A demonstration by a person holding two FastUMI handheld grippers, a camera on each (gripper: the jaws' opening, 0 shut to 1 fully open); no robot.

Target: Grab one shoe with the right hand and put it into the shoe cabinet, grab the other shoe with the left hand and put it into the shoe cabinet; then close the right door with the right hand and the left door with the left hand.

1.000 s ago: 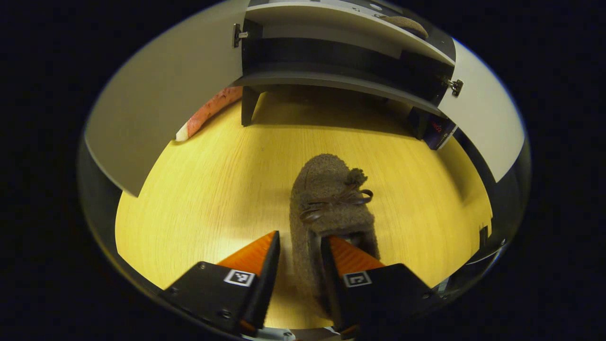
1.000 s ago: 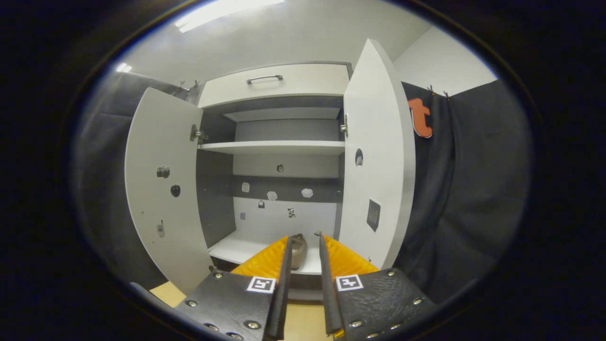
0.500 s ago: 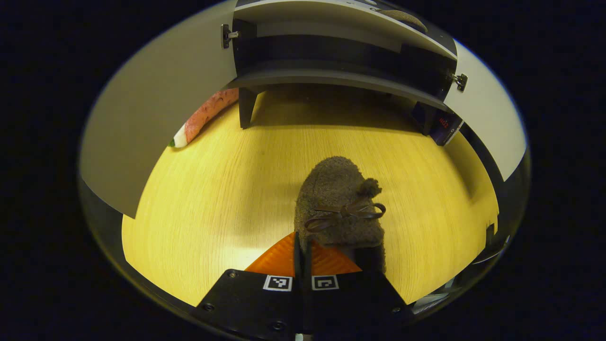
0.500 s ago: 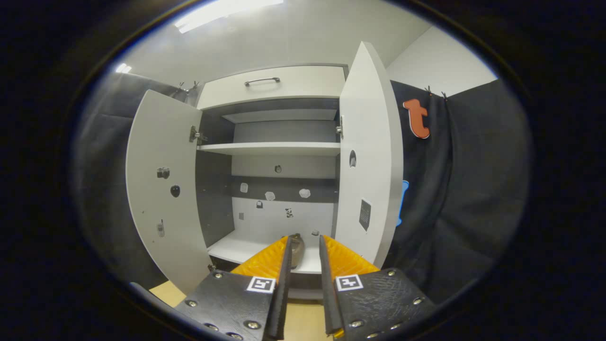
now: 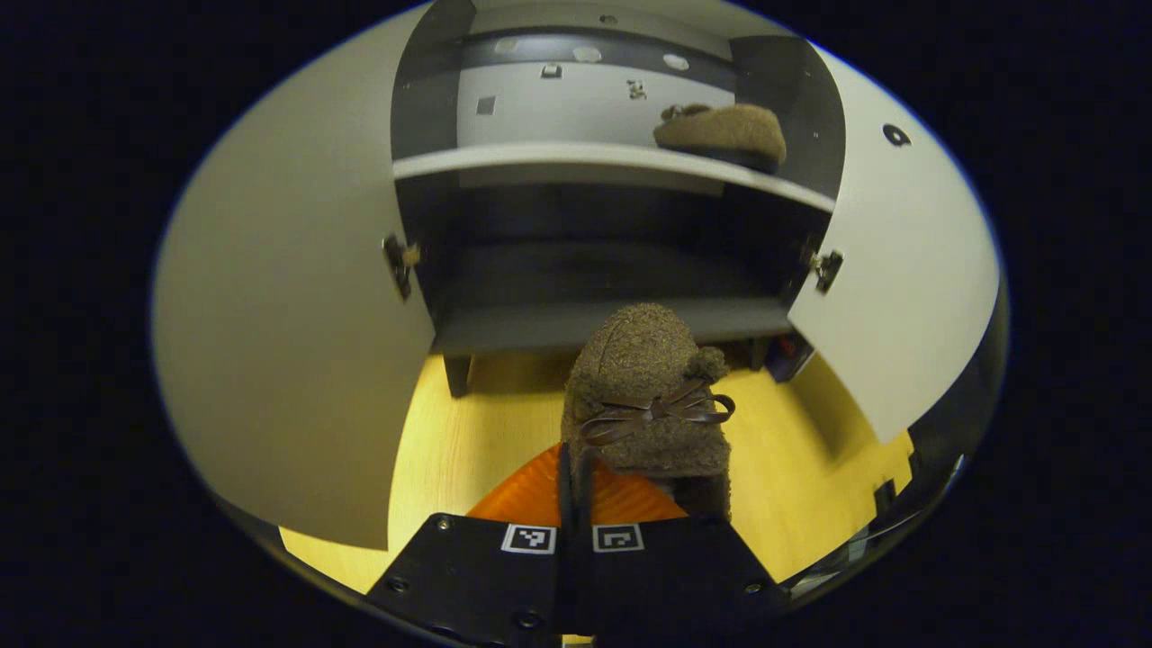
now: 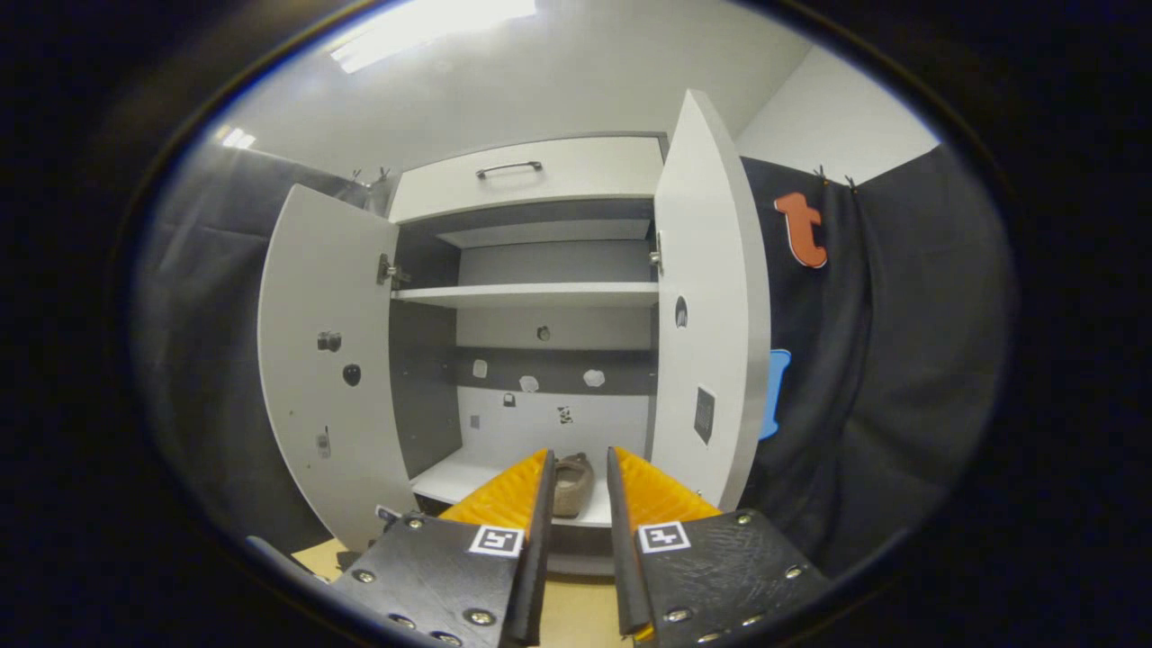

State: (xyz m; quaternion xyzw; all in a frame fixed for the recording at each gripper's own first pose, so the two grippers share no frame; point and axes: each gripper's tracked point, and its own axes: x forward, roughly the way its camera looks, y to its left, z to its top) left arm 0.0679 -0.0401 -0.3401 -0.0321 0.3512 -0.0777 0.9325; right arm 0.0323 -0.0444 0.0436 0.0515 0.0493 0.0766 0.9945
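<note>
One shoe (image 5: pixel 720 133) on the cabinet shelf (image 5: pixel 540 158), doors open.

No legible text, brand or number anywhere. Square black-and-white coded tags (image 6: pixel 495 540) sit on the gripper fingers, pattern only. Small stickers (image 6: pixel 704 414) on the cabinet doors and back panel are too small to read.

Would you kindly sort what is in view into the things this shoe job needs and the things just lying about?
Needed:
- held shoe, clamped in the left gripper
- stored shoe on the shelf
- left door
- right door
- right gripper, jaws apart

Lying about:
- drawer handle
- stickers on the back panel
</note>
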